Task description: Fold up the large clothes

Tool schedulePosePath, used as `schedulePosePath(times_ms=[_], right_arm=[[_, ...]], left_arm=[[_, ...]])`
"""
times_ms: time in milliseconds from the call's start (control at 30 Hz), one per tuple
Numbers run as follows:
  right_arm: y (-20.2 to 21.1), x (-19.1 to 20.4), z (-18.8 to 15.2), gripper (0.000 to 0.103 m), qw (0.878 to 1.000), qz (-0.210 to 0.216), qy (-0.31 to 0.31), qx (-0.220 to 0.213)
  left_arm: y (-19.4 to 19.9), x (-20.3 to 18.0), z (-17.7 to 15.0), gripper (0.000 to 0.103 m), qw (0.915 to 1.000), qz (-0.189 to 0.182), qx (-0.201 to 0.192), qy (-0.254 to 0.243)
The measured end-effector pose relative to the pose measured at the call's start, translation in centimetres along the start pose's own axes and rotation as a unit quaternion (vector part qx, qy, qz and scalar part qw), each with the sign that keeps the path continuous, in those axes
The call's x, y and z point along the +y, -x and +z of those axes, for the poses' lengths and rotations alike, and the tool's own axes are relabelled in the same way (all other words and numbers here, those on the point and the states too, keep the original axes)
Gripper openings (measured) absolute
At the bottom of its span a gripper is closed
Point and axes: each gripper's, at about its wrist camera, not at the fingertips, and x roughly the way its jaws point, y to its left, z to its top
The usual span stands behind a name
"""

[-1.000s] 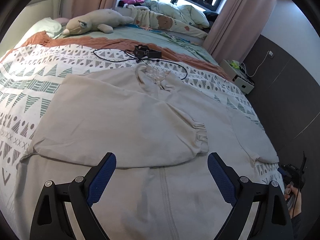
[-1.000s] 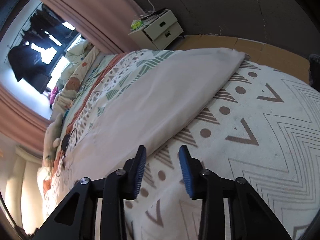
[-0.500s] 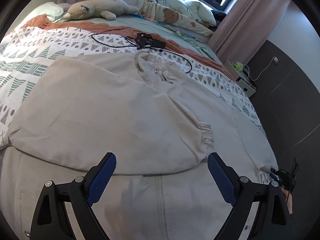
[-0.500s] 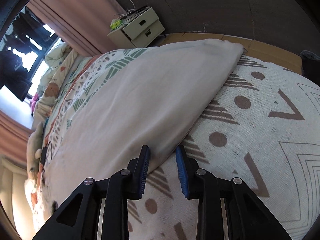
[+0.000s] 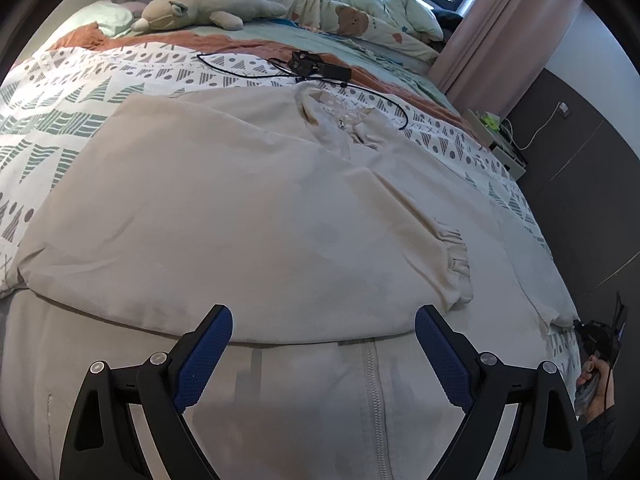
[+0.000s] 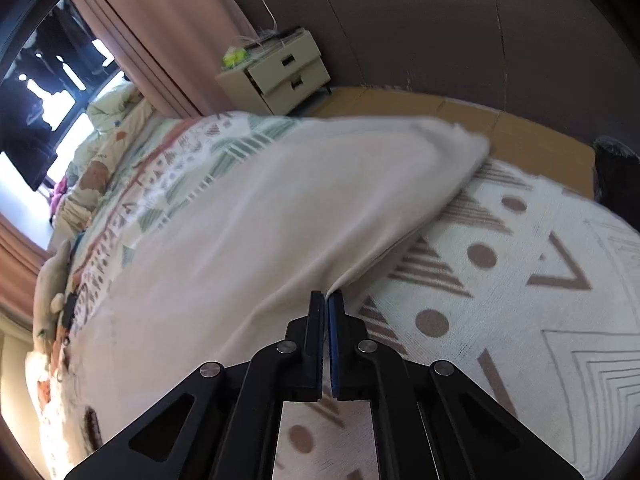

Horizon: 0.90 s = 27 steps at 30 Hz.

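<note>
While the left tongs (image 5: 323, 354) hover spread above the beige jacket (image 5: 256, 216) on the bed (image 5: 52, 92), the right tongs (image 6: 327, 300) pinch its sleeve edge.

No text, label, brand, number or sign could be read in either view. The beige zip-front fabric jacket (image 5: 256, 216) carried no legible tag, and the white patterned cotton bedspread (image 6: 520, 280) showed only triangles, dots and zigzags. The black device (image 5: 316, 66) beyond the collar was too small to read.
</note>
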Motion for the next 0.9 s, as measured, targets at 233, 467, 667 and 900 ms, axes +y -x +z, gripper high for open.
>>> schedulePosePath(times_ms=[233, 467, 667, 900], right_arm=[[7.0, 4.8, 1.8, 0.003, 0.996, 0.06, 0.04, -0.049], [12.1, 11.4, 1.8, 0.003, 0.986, 0.12, 0.081, -0.08], [14.6, 17.6, -0.3, 0.003, 0.974, 0.174, 0.124, -0.075], [16.2, 23.4, -4.5, 0.003, 0.954, 0.242, 0.172, -0.047]], left_arm=[[0.2, 0.7, 0.0, 0.093, 0.9999, -0.004, -0.002, 0.011], [0.7, 1.6, 0.1, 0.093, 0.9995, -0.018, -0.002, 0.027], [1.4, 2.2, 0.5, 0.093, 0.999, -0.027, -0.007, 0.034], [1.8, 3.5, 0.9, 0.093, 0.9982, -0.028, -0.009, 0.051]])
